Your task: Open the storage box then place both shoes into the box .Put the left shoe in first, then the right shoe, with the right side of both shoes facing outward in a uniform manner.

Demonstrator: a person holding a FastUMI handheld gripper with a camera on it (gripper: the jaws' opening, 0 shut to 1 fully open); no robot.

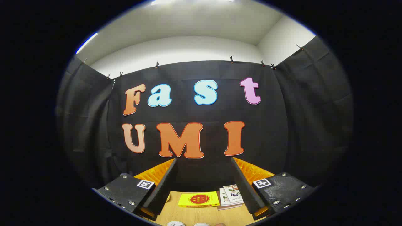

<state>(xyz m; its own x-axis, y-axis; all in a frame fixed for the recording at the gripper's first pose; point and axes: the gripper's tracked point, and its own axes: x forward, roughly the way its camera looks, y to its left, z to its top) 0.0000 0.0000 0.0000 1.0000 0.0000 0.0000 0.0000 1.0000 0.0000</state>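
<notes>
Your claw (204, 185) is wide apart, holding nothing, aimed high over the table (201, 216); tip down to look for the box.

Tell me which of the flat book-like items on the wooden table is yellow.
The yellow flat box, lying beyond the open gripper between its fingers. The white illustrated booklets beside it are pale.

A yellow book (198, 199) lies on the wooden counter (201, 216), just beside a small stack of illustrated books (231, 196).
</notes>
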